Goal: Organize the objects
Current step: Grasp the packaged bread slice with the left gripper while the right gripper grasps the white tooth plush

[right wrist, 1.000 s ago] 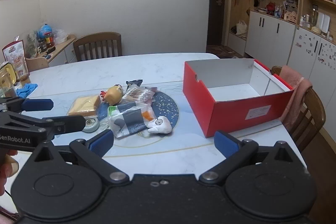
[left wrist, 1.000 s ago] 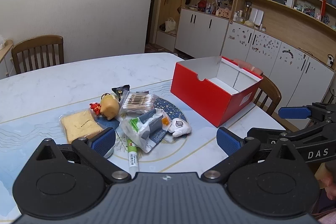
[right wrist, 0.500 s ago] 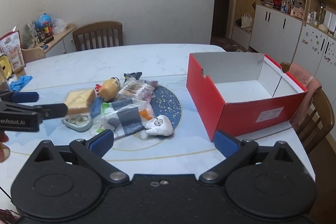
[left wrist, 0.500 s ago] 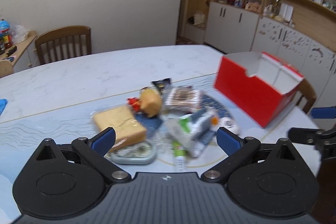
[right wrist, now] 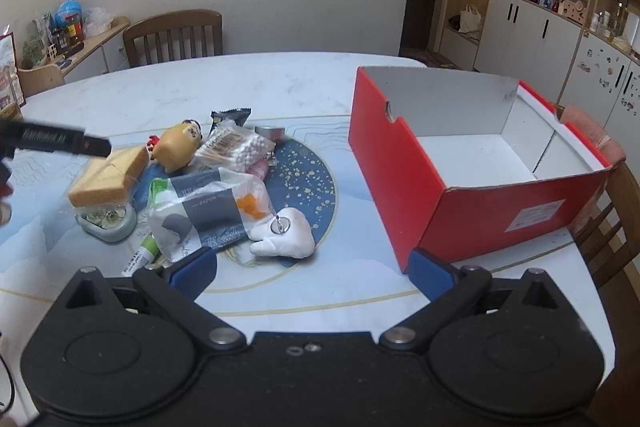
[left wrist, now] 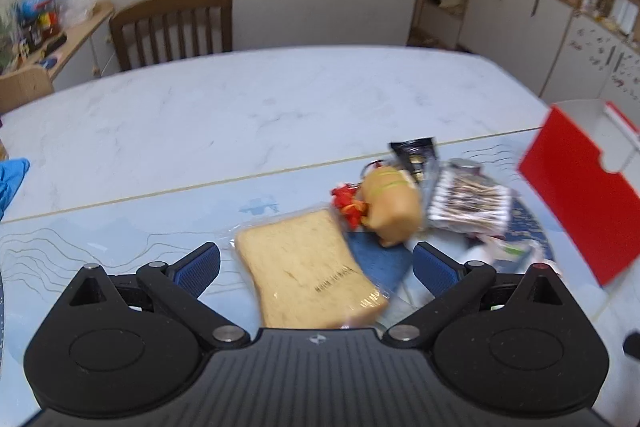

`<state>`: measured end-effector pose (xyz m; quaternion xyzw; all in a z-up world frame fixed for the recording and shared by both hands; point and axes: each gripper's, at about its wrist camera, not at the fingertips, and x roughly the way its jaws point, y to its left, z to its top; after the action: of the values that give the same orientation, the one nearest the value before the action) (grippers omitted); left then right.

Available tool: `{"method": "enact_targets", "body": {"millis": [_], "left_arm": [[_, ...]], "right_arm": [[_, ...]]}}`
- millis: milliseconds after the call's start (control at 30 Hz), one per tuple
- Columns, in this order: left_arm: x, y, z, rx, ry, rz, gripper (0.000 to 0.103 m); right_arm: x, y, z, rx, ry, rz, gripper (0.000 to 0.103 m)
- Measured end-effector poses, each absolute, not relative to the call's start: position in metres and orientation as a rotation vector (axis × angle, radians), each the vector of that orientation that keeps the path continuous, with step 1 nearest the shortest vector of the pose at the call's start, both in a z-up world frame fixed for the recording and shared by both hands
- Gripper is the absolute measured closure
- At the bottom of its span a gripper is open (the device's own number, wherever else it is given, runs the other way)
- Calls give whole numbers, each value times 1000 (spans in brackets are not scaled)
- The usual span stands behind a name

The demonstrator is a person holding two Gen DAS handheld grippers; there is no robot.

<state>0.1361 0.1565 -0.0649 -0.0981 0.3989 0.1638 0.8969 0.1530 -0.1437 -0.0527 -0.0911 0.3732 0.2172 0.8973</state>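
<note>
A pile of small items lies on the table mat: a wrapped bread slice [left wrist: 296,255], a yellow figure toy [right wrist: 178,147], a cotton swab packet [right wrist: 236,147], a tissue pack [right wrist: 208,211], a white tooth-shaped toy [right wrist: 284,237] and a round tin [right wrist: 106,223]. My left gripper [left wrist: 316,269] is open, low over the bread slice, which lies between its blue pads. One black finger [right wrist: 56,141] of it shows in the right wrist view, above the bread slice [right wrist: 108,175]. My right gripper [right wrist: 313,271] is open and holds nothing, just short of the tooth toy. The open red box [right wrist: 500,211] stands to the right.
A tube [right wrist: 140,255] pokes out under the tissue pack. A small metal tin [right wrist: 270,131] and a dark sachet [right wrist: 230,117] lie behind the pile. Wooden chairs stand at the far side [right wrist: 172,35] and the right edge [right wrist: 616,195]. A blue cloth [left wrist: 10,179] lies far left.
My left gripper swung left and came down over the bread slice; the red box slid to its view's right edge. My right gripper moved a little closer to the pile. Both stayed open.
</note>
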Motion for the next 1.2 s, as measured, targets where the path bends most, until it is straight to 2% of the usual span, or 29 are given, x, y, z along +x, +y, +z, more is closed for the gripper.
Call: {"method": "enact_targets", "body": {"millis": [500, 767, 900, 1033, 1200], "left_arm": [[177, 183, -104, -274, 1019, 415, 0], [183, 186, -113, -295, 1067, 417, 1], [184, 187, -115, -307, 1067, 413, 2], [183, 187, -116, -337, 1061, 393, 12], [182, 183, -113, -343, 1046, 387, 19]], "right_arm": [[188, -111, -84, -277, 808, 504, 1], [203, -103, -104, -296, 850, 520, 6], [211, -102, -110, -284, 877, 525, 11], [217, -101, -116, -279, 902, 537, 20], [220, -98, -119, -277, 920, 564, 29]]}}
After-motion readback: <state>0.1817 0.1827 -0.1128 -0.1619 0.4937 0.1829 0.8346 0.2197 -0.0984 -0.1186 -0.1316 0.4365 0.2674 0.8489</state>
